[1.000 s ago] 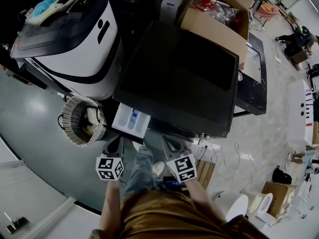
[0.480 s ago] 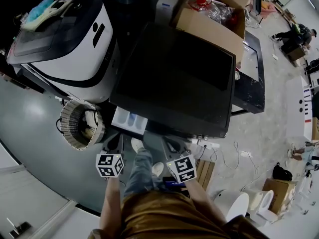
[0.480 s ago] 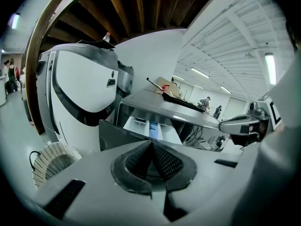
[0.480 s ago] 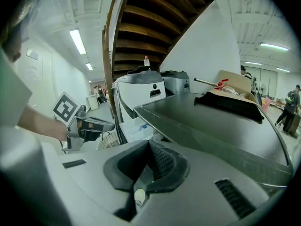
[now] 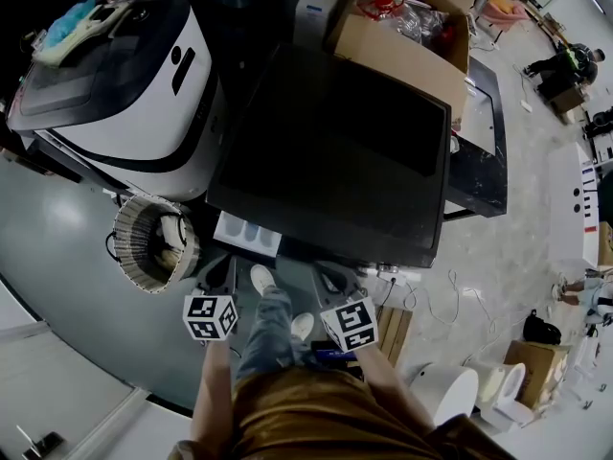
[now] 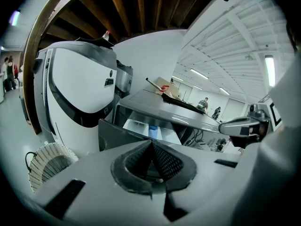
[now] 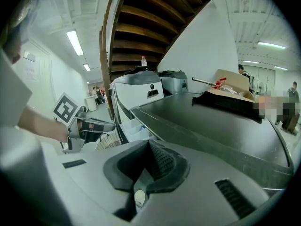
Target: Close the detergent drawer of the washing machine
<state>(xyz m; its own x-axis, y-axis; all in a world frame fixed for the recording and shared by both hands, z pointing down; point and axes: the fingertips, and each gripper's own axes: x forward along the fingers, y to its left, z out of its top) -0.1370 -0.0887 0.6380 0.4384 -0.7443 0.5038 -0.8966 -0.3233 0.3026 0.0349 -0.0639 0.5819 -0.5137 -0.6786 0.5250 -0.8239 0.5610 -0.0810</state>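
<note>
The dark-topped washing machine (image 5: 335, 151) fills the middle of the head view. Its detergent drawer (image 5: 246, 233) sticks out of the front at the left, white inside with a blue part. My left gripper (image 5: 221, 274) hangs just in front of the drawer, shut and holding nothing. The right gripper (image 5: 331, 282) hovers before the machine's front, right of the drawer, also shut and holding nothing. Straight ahead in the left gripper view lies the open drawer (image 6: 150, 128) with its dark front panel (image 6: 115, 135), beyond the left gripper (image 6: 151, 142). The right gripper (image 7: 149, 145) faces the machine's top (image 7: 211, 121).
A white and black machine (image 5: 124, 84) stands left of the washer. A round wicker basket (image 5: 153, 242) sits on the floor beside the drawer. An open cardboard box (image 5: 407, 32) rests behind the washer's top. My legs and shoes (image 5: 278, 314) are between the grippers. Cables (image 5: 441, 305) trail at the right.
The head view has shifted a little, and less of the drawer shows from under the washer's top edge. Both grippers keep their places in the view, still shut.
</note>
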